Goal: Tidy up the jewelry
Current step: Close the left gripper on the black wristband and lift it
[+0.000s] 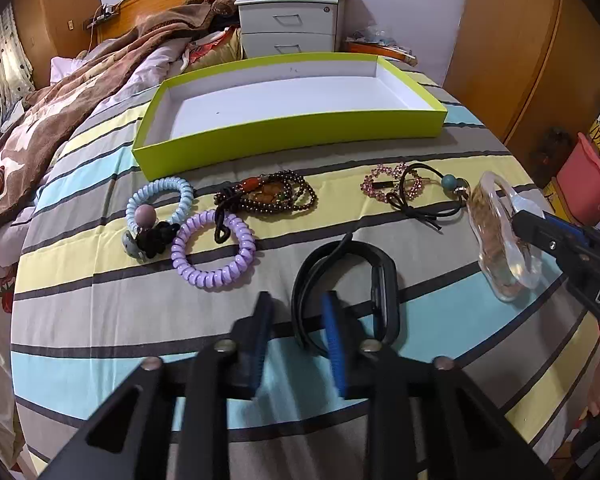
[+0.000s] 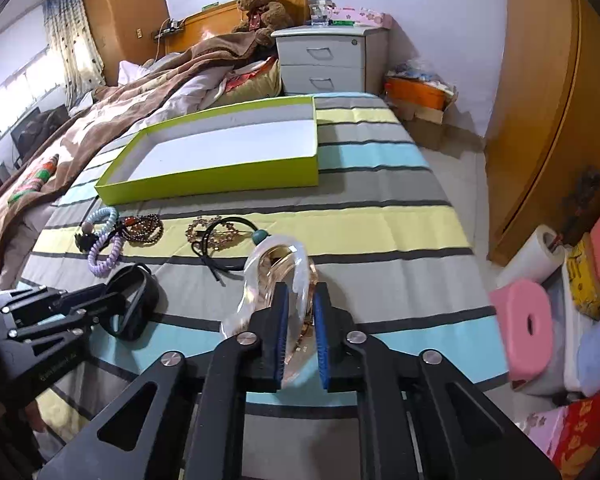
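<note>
- Left gripper (image 1: 300,312): the fingers (image 1: 334,332) stand narrowly apart astride one side of the black wristband (image 1: 384,300). The band's strap lies between them; whether the pads press on it cannot be told.
- Right gripper (image 2: 300,316): the fingers (image 2: 322,340) are closed on the clear watch (image 2: 272,276), with its transparent strap clamped between the blue pads. The left wrist view shows the same clasp at the watch's right edge (image 1: 500,240).
- The black wristband lies on the striped bedspread (image 1: 380,168), nearest the left gripper.
- The clear watch is at the right end of the jewelry row, tilted on its edge over the bedspread.
- Purple coil band (image 1: 214,254): flat on the bedspread, left of the wristband.
- Light blue coil band (image 1: 160,200): just beyond the purple one, with a black hair tie with beads (image 1: 148,236) touching both.
- Brown bead bracelets (image 1: 276,196): a small heap in the middle of the row.
- Pink rhinestone clip (image 1: 392,186): right of the beads, overlapped by a black cord tie with a teal bead (image 1: 448,182).
- Green box (image 1: 292,140): open, white inside, set beyond the whole row; nothing lies in it.
</note>
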Demonstrator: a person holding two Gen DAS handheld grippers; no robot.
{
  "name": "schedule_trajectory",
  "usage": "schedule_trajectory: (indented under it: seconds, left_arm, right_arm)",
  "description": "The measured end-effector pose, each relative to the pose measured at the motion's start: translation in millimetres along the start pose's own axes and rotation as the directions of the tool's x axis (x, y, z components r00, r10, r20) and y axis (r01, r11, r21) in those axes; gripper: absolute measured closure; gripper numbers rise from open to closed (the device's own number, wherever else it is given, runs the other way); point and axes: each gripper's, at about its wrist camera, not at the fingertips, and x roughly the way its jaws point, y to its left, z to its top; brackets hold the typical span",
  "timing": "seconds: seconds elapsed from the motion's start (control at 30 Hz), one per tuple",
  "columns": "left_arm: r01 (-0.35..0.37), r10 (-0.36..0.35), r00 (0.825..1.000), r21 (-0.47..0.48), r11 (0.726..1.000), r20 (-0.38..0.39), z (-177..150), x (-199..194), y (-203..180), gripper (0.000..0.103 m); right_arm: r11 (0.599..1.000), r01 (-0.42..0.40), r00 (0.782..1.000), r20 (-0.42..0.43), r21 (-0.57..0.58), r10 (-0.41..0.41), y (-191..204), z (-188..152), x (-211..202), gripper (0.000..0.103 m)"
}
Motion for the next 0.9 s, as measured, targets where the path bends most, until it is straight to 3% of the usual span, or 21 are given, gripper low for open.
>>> schedule_trajectory:
  seconds: [0.17, 0.33, 0.9]
  left_arm:
    - [0.029, -0.029, 1.0, -0.019, 0.999, -0.001, -0.4, -0.6, 2.5, 0.088]
    - [0.011, -0.011, 1.0, 0.0, 1.0, 0.007, 0.7, 0.3, -0.7, 0.088]
    - [0.035, -0.034, 0.999, -0.03, 0.999, 0.029, -0.3, -8.6, 6.5, 0.093]
  right_arm:
    - [1.0, 0.023, 0.999, -0.023, 0.001, -0.023, -3.4, 0.2, 5.3, 0.089]
    - [0.999, 0.049, 0.997, -0.065, -0.019, -0.05, 0.5, -3.6, 12.7, 0.088]
    - [0.999, 0.031, 0.999, 0.018, 0.015, -0.031, -4.4, -4.7, -11.6, 0.09]
